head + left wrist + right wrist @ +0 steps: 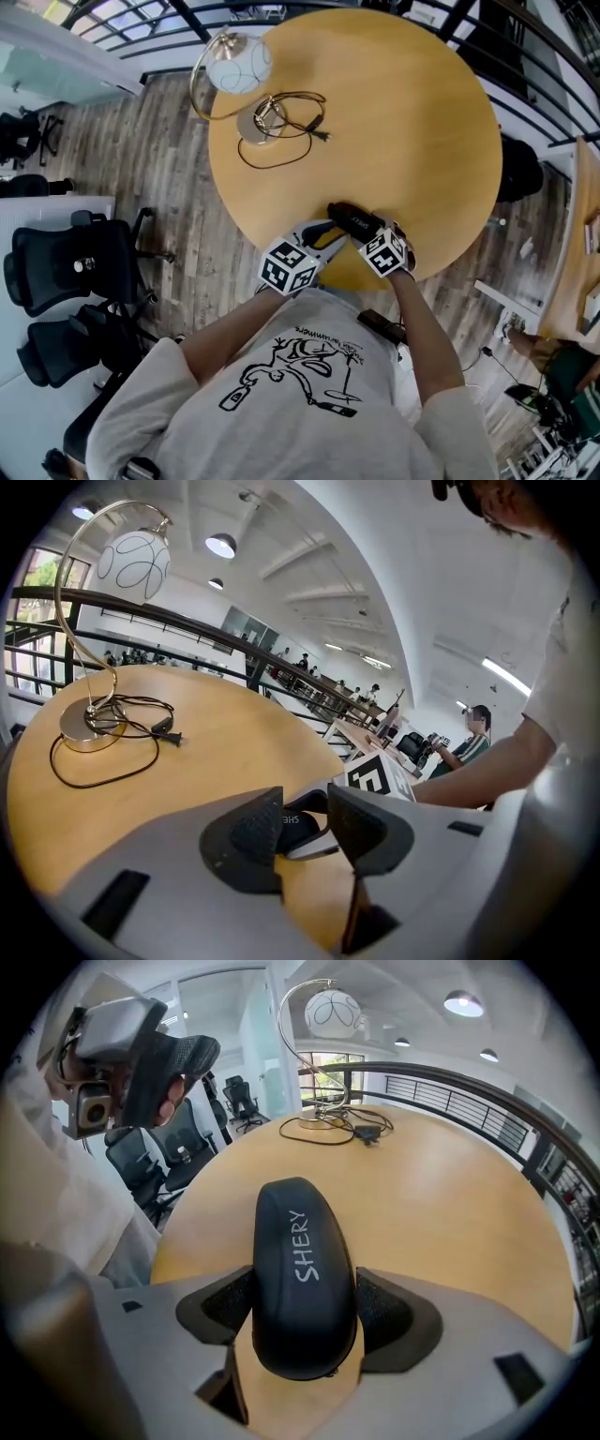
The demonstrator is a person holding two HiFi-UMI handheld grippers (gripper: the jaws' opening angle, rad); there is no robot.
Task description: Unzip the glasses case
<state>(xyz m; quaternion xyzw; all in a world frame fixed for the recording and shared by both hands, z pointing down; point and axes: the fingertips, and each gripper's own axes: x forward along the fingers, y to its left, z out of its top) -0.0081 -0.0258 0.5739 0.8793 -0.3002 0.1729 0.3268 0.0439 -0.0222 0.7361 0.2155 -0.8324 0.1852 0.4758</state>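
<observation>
A black glasses case printed SHERY lies near the front edge of the round wooden table. In the right gripper view the case sits lengthwise between the wide-spread jaws of my right gripper. The pads sit close at both its sides, and I see no squeeze. My left gripper comes low from the left with its jaws partly apart and nothing pinched. One end of the case shows just past its tips. In the head view both grippers meet at the case.
A gold arc lamp with a white globe stands at the table's far left, its black cable and plug coiled beside it. Black office chairs stand on the floor at the left. A railing runs behind the table.
</observation>
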